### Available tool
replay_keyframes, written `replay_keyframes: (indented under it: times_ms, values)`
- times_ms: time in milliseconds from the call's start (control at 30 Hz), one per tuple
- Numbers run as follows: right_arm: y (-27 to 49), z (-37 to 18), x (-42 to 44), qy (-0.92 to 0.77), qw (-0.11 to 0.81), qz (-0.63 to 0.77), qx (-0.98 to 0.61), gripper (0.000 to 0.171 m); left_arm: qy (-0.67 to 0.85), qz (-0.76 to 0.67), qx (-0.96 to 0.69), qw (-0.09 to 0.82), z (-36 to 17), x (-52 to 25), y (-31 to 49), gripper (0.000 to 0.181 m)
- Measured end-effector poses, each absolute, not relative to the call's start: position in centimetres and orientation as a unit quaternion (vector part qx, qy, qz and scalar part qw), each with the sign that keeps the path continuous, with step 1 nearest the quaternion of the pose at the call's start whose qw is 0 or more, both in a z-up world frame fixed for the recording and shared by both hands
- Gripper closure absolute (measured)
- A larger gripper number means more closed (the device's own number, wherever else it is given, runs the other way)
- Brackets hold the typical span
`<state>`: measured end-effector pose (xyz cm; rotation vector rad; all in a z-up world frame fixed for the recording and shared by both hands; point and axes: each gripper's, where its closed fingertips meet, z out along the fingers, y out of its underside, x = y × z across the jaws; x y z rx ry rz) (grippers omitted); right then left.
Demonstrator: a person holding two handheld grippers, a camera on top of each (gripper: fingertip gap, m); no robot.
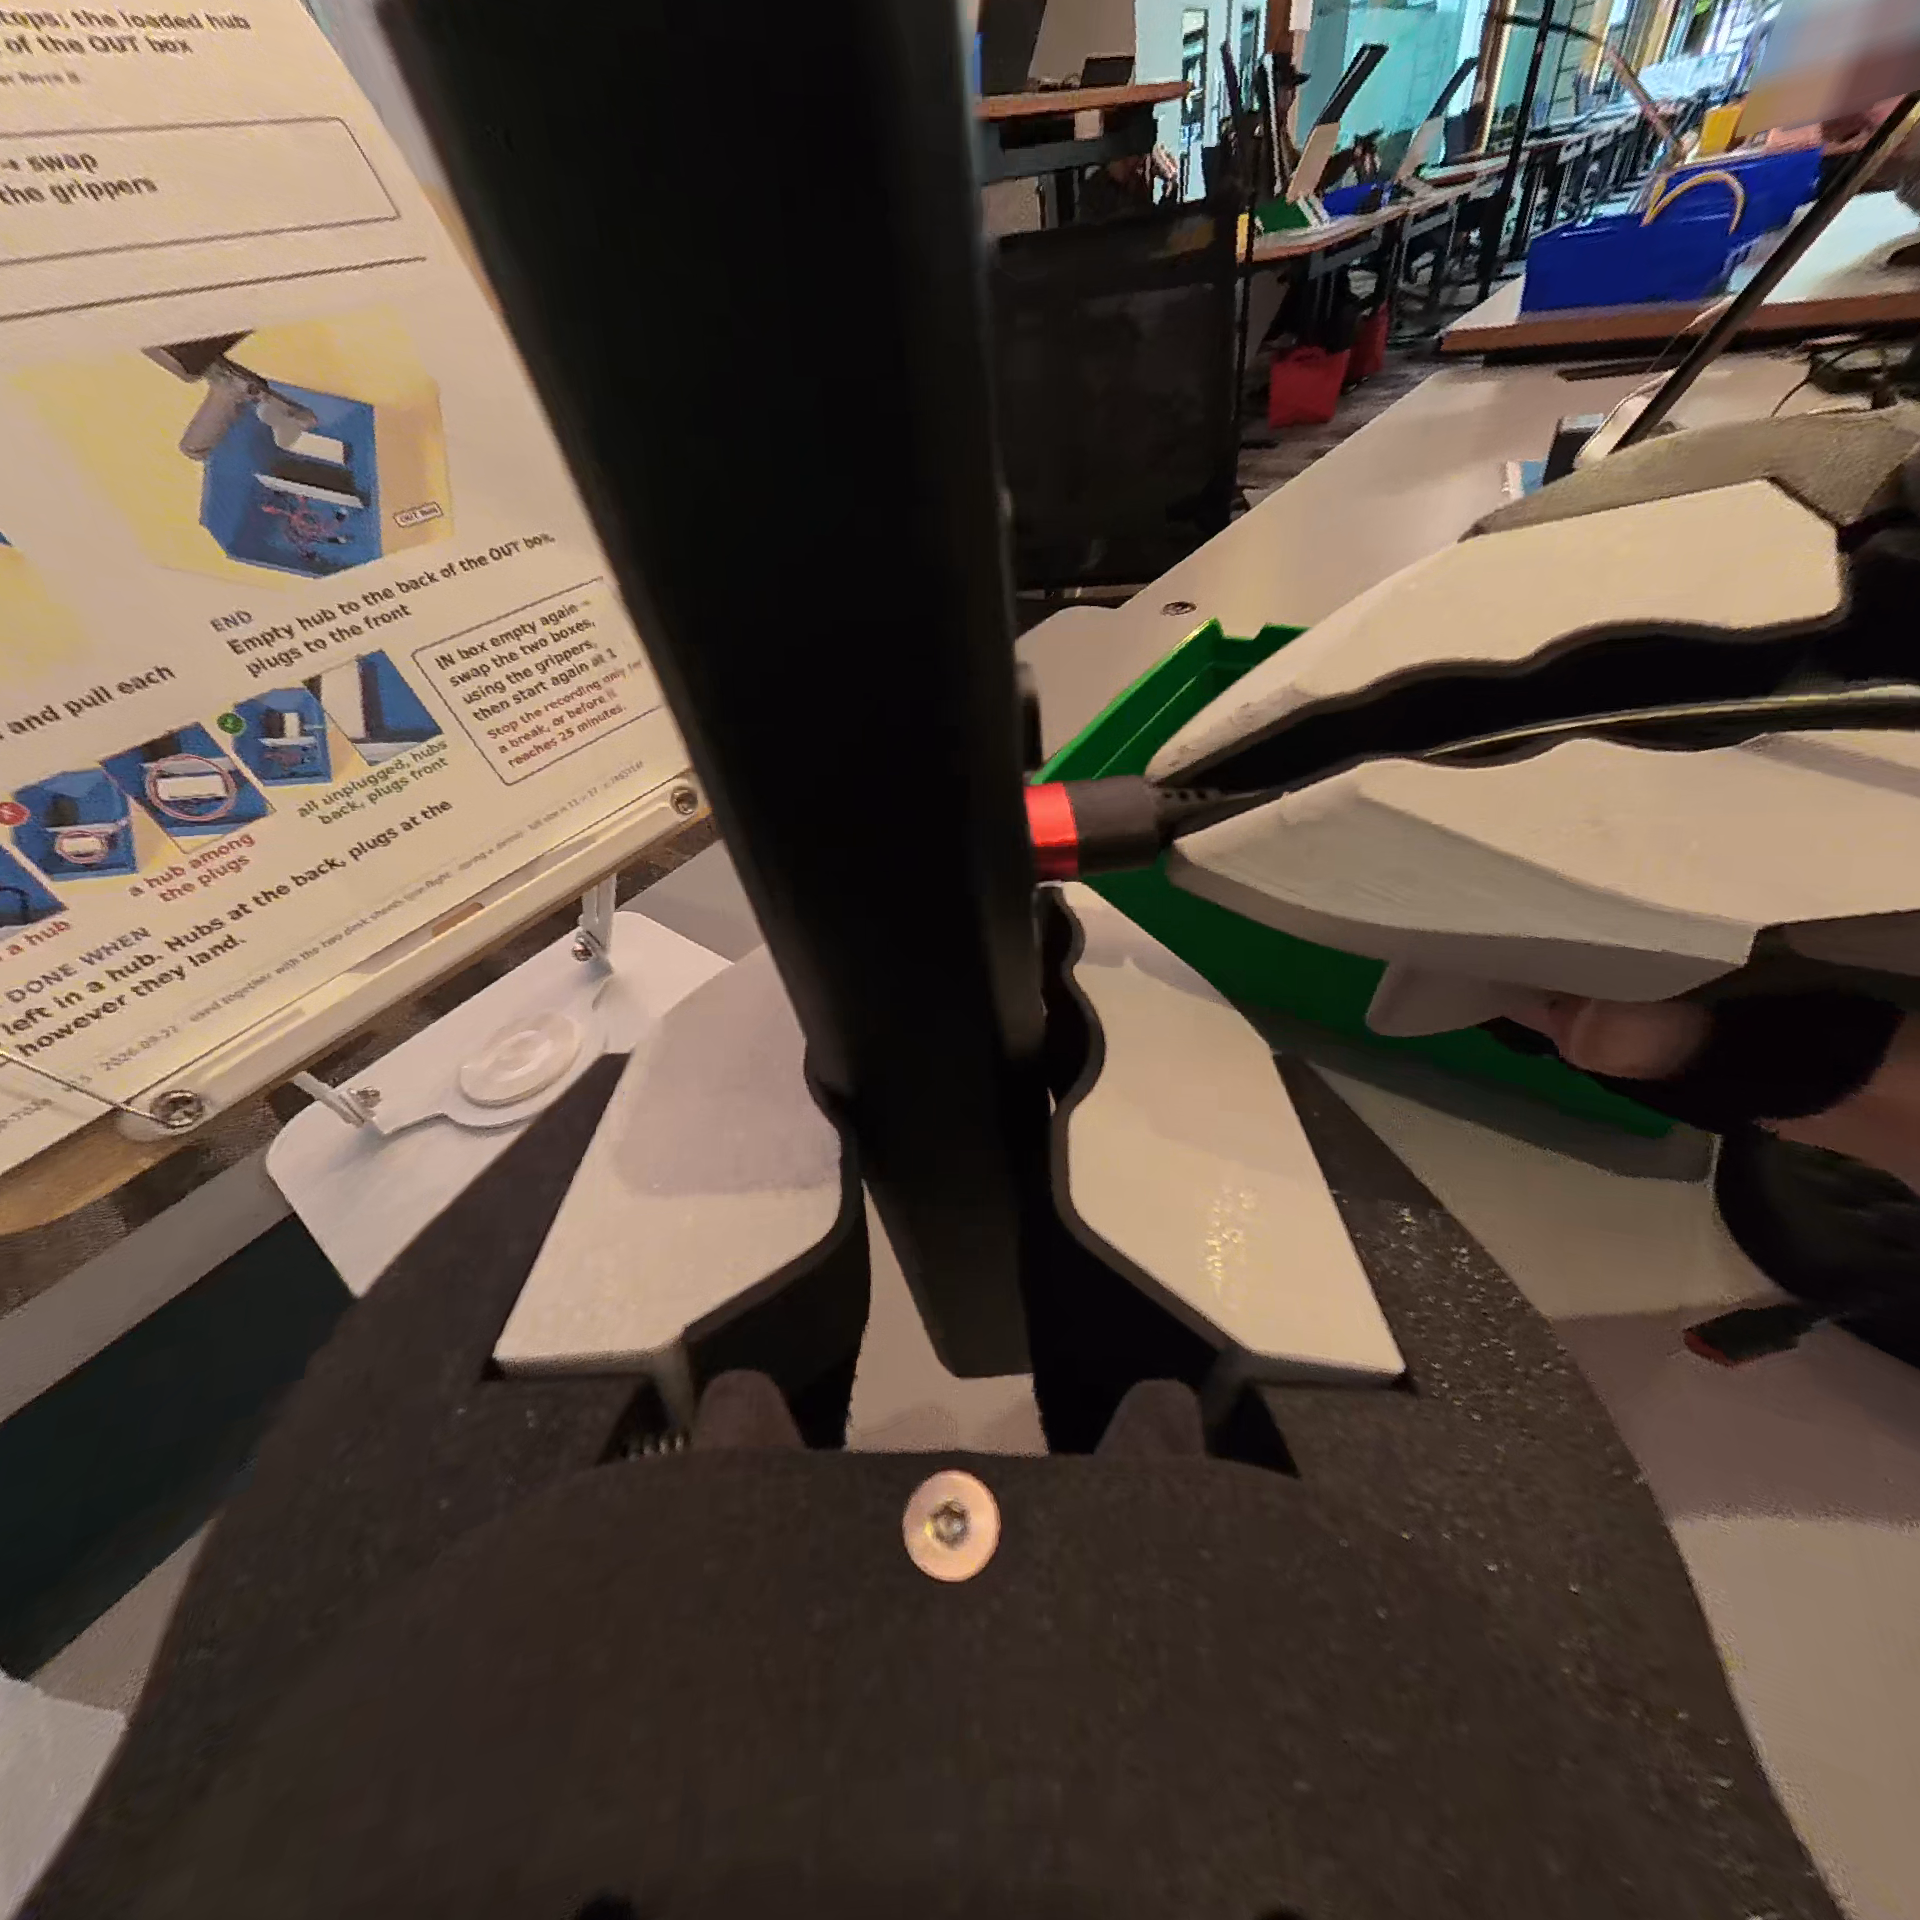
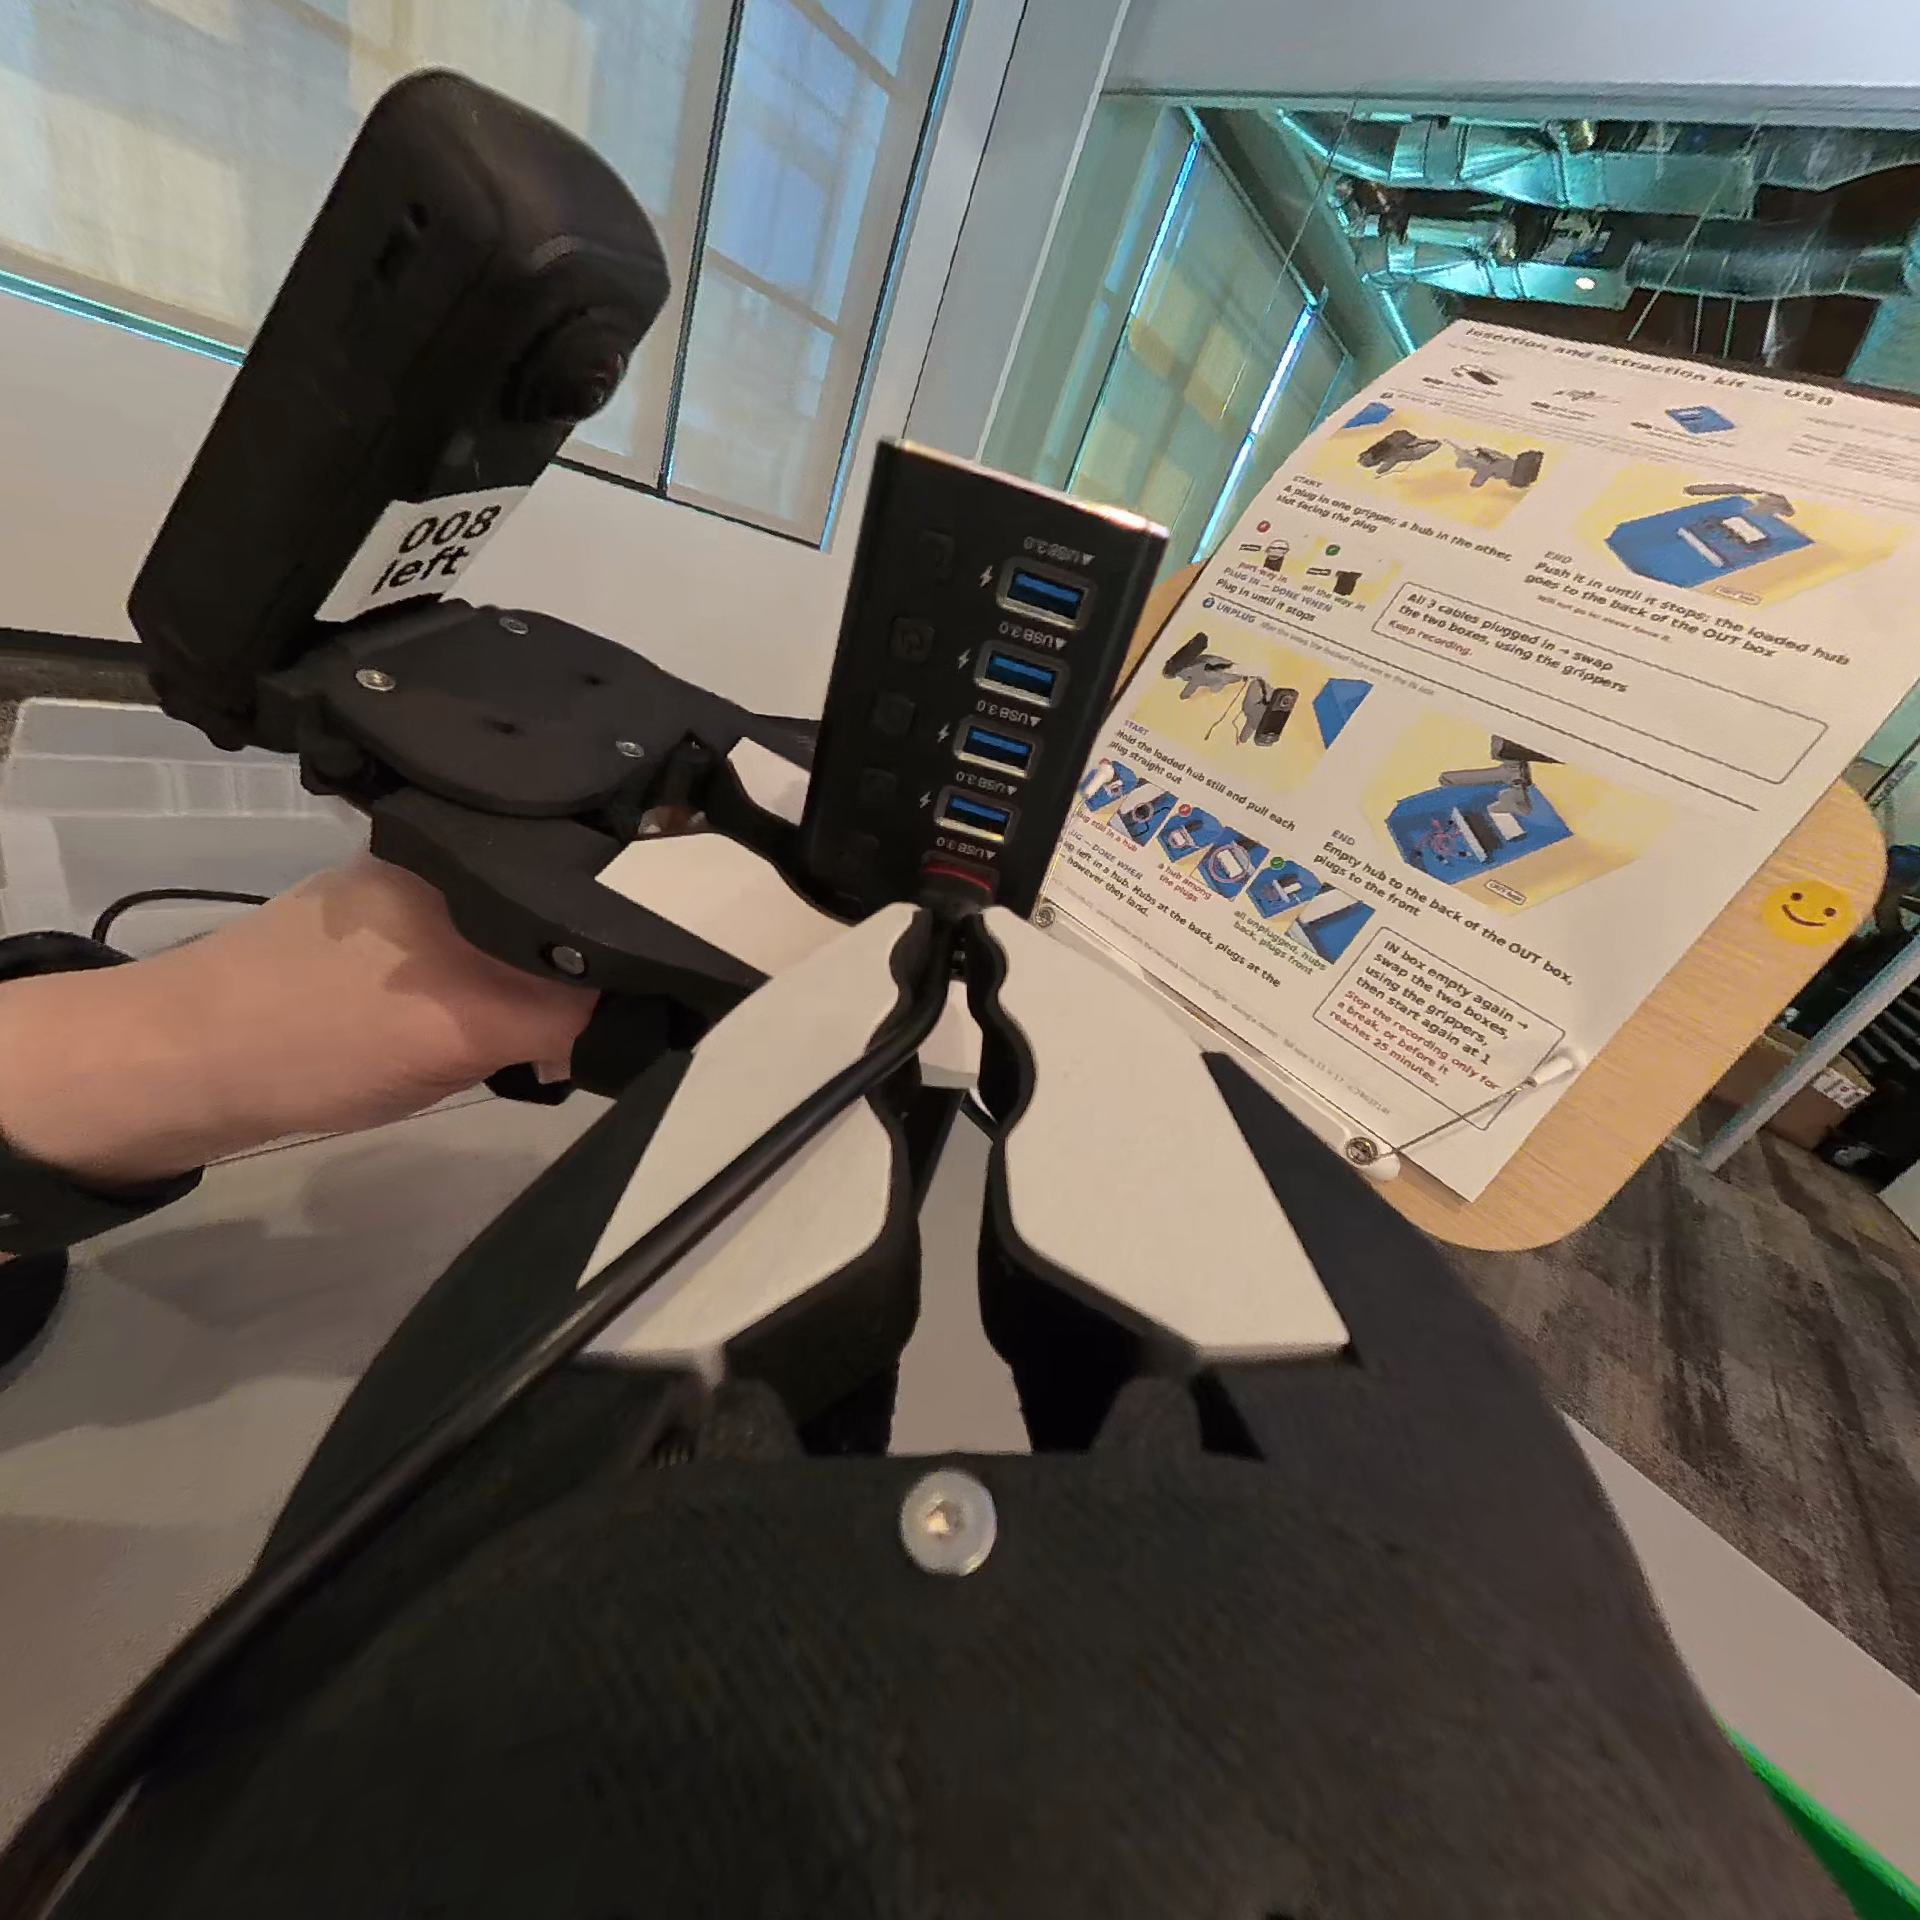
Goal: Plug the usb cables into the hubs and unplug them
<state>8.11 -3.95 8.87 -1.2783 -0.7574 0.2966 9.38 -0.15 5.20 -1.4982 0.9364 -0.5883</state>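
- The white table (image 1: pixel 1351 488) is the broadest thing I see; it runs under both of my grippers, and in the right wrist view it meets patterned carpet on the right.
- An instruction sheet (image 2: pixel 1475 748) with blue and yellow pictures leans on a stand behind the work area. It sits left of the hub in my left wrist view and right of it in my right wrist view.
- A green bin (image 1: pixel 1236 935) lies on the table beyond my left gripper, partly covered by my right gripper.
- My left gripper (image 1: pixel 940 1049) is clamped on the lower part of the black hub (image 1: pixel 748 520), one finger on each side, holding it upright. In the right wrist view the hub (image 2: pixel 977 686) turns its port face toward me, with four blue ports stacked in a column, all empty.
- My right gripper (image 2: pixel 956 935) comes in from the right with its white fingers (image 1: pixel 1507 665) pinched together on the black cable (image 2: pixel 727 1174) just behind the plug. The cable trails back between the fingers and off to the lower left.
- The red-banded plug (image 1: pixel 1081 831) is the smallest piece. It points sideways at the hub's edge, its red collar touching the housing, at the lowest position below the four blue ports. I cannot tell how deep it sits in the socket.
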Motion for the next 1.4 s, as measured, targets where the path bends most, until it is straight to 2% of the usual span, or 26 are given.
replay_keyframes:
  times_ms: [167,333,500,600,700,900,1067,1167,1333,1400]
  values:
    - [-3.7,8.7,7.9,-0.358,0.72,0.142,-0.577,0.164,0.379,-0.287,-0.664,0.577,5.2,9.4,0.3,0.15]
    - [-4.7,9.1,8.3,-0.423,0.691,0.184,-0.557,0.144,0.353,-0.45,-0.629,0.526,7.3,9.5,-1.4,0.15]
    - [-5.6,7.9,8.7,-0.434,0.624,0.325,-0.563,0.135,0.414,-0.528,-0.575,0.469,9.2,9.7,-5.1,0.151]
    - [-7.2,7.5,7.7,-0.434,0.555,0.455,-0.545,0.128,0.451,-0.528,-0.572,0.438,9.2,10.2,-6.8,0.151]
    - [-8.2,8.4,7.9,-0.42,0.526,0.527,-0.519,0.122,0.466,-0.506,-0.583,0.433,8.8,10.4,-7.1,0.15]
    - [-8.5,7.4,8.3,-0.456,0.499,0.501,-0.541,0.123,0.476,-0.501,-0.605,0.395,7.9,10.2,-7.4,0.15]
    - [-6.6,8.8,10.4,-0.417,0.565,0.45,-0.552,0.123,0.469,-0.499,-0.621,0.381,7.2,10.4,-7.1,0.15]
    - [-6.6,10.7,11.4,-0.36,0.566,0.532,-0.517,0.123,0.478,-0.505,-0.619,0.365,6.7,11.0,-7.6,0.15]
    - [-6.0,10.9,11.5,-0.274,0.477,0.674,-0.493,0.122,0.491,-0.502,-0.619,0.351,6.1,12.6,-8.5,0.151]
    - [-6.7,10.9,11.1,-0.29,0.448,0.697,-0.479,0.132,0.489,-0.504,-0.622,0.347,5.8,13.2,-8.6,0.151]
